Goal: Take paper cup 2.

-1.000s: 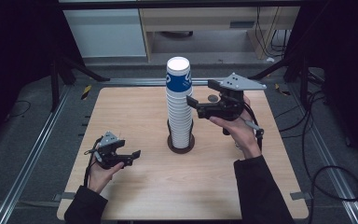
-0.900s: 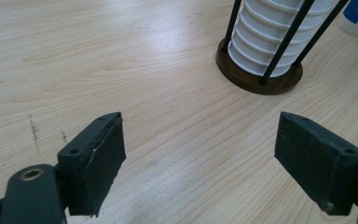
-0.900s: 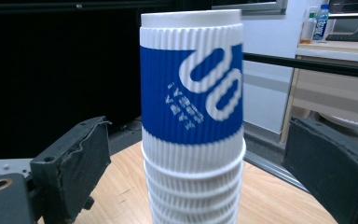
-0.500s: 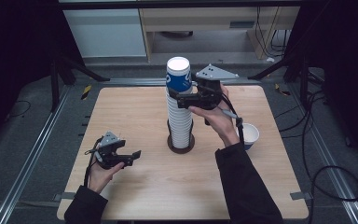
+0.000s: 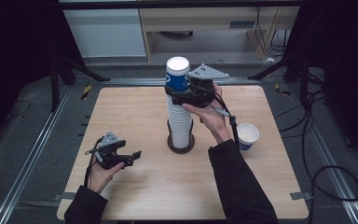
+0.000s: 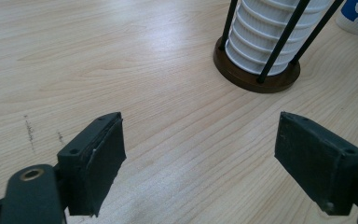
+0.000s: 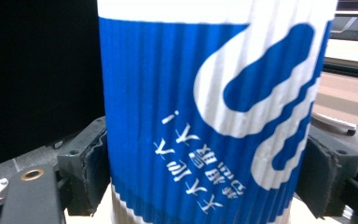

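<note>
Jaws of the right gripper (image 5: 182, 96) stood on both sides of the blue top cup (image 5: 177, 74), apparently touching it, high on the cup stack (image 5: 180, 126). The left gripper (image 5: 129, 156) rested with jaws apart and empty, the stack's holder (image 6: 256, 77) ahead of it. If the squeeze was too weak, the cup could slip; a tilted pull could drag the cup beneath along or tip the stack.

Inverted blue-and-white ribbed top cup (image 5: 177, 73) atop tall white cup stack (image 5: 179, 122).

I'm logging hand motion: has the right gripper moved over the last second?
Yes. The right gripper has moved left toward the cup stack and now has its jaws around the top blue cup; a second ago it was beside the stack, to its right.
</note>
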`<control>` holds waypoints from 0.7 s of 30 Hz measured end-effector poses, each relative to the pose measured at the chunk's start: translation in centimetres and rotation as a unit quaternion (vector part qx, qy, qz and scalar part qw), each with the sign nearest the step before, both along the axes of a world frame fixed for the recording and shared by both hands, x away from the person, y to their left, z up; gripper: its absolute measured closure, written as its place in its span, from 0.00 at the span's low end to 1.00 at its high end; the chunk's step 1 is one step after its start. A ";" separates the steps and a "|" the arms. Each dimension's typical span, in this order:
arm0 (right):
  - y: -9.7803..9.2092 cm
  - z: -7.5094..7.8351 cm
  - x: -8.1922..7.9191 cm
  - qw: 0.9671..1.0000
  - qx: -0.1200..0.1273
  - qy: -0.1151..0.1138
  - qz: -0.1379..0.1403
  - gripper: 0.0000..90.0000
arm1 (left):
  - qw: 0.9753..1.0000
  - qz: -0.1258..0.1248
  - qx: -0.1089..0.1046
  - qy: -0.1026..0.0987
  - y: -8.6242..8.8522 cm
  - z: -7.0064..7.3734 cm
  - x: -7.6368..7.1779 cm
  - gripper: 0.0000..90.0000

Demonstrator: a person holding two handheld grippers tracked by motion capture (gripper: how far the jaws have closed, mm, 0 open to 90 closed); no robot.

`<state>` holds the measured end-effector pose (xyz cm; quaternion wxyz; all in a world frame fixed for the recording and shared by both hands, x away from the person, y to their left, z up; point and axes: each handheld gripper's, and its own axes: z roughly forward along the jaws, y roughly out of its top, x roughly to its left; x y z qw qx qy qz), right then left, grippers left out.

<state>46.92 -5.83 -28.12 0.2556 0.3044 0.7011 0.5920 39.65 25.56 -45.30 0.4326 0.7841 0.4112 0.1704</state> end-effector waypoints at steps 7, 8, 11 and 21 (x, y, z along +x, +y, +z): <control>-0.1 0.2 0.0 1.000 -0.003 0.004 0.002 0.20 | 1.000 0.000 0.001 0.001 0.0 0.0 0.0 0.17; -0.1 0.2 0.0 1.000 -0.004 0.004 0.003 0.20 | 1.000 -0.001 0.001 0.001 0.0 0.0 0.0 0.17; -0.1 0.3 0.0 1.000 -0.007 0.005 0.004 0.20 | 1.000 -0.001 0.002 0.002 0.0 0.0 0.0 0.17; -0.2 1.6 -0.2 1.000 -0.005 -0.006 0.006 0.22 | 1.000 -0.001 0.001 0.003 0.0 0.0 0.0 0.17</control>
